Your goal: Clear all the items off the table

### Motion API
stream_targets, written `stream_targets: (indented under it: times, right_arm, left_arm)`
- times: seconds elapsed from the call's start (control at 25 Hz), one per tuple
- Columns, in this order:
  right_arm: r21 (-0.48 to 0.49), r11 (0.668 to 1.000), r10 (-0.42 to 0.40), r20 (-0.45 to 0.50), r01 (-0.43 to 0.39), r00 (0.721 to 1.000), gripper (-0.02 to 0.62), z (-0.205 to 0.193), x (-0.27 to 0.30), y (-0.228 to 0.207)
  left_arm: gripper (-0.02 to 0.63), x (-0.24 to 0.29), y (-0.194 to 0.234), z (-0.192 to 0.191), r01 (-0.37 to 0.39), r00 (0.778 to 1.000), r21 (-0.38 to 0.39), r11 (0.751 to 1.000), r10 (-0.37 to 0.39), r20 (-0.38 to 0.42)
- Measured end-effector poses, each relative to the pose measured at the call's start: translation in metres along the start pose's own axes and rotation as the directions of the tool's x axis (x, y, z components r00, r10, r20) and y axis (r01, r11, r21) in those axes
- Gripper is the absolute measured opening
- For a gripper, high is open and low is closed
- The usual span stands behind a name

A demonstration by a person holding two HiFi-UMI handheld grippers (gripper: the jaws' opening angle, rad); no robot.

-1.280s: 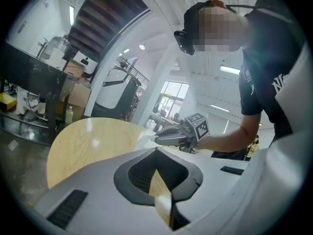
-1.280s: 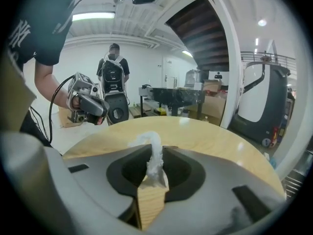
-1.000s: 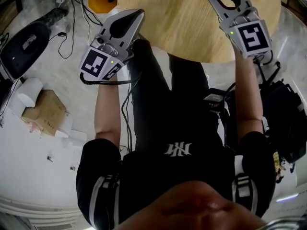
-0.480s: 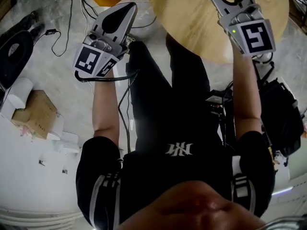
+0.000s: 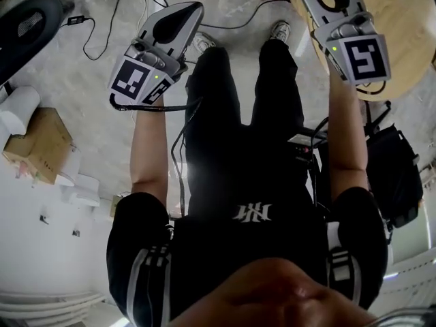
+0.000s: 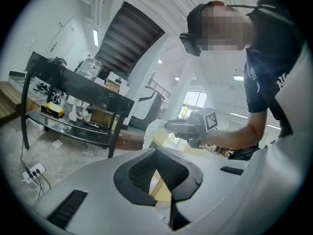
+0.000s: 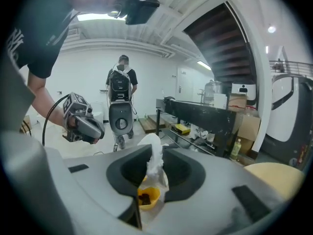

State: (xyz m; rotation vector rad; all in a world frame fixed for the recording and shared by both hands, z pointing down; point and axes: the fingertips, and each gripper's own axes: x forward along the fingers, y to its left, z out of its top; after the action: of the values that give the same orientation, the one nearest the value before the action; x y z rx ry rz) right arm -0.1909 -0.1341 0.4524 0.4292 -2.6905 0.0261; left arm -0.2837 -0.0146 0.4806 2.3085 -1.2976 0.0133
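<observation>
My right gripper [image 7: 151, 176] is shut on a crumpled white tissue [image 7: 155, 153], which sticks up between its jaws. Below the tissue, through the gap, lies an orange bin [image 7: 146, 198] with something dark in it. The left gripper [image 5: 185, 11] is shut with nothing in it and hangs over the grey floor, left of the person's legs. Seen from the left gripper view, the right gripper [image 6: 191, 127] holds the tissue [image 6: 152, 130] out to the left. The round wooden table [image 5: 402, 26] is at the head view's top right, under the right forearm.
A cardboard box [image 5: 37, 142] and white rolls [image 5: 17, 107] lie on the floor at left, with cables [image 5: 129, 5] beyond. A black bag [image 5: 395, 176] sits at right. A black bench [image 7: 205, 114] carries clutter. A person with a backpack [image 7: 121, 87] stands far off.
Both grippers have swung left, away from the table and out over the floor. The table has slid to the head view's right edge and the orange bin off its top.
</observation>
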Motion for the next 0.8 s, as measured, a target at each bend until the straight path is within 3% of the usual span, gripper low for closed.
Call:
stream_targets:
  times: [0.44, 0.8]
  right_arm:
    - [0.025, 1.000, 0.019, 0.003, -0.019, 1.000, 0.074, 0.004, 0.069, 0.064]
    - [-0.038, 0.990, 0.131, -0.025, -0.132, 0.991, 0.074, -0.068, 0.121, 0.068]
  left_arm:
    - [0.009, -0.049, 0.043, -0.039, -0.006, 1.000, -0.063, 0.998, 0.004, -0.026]
    - [0.009, -0.024, 0.068, -0.100, -0.041, 0.998, -0.082, 0.996, 0.037, -0.056]
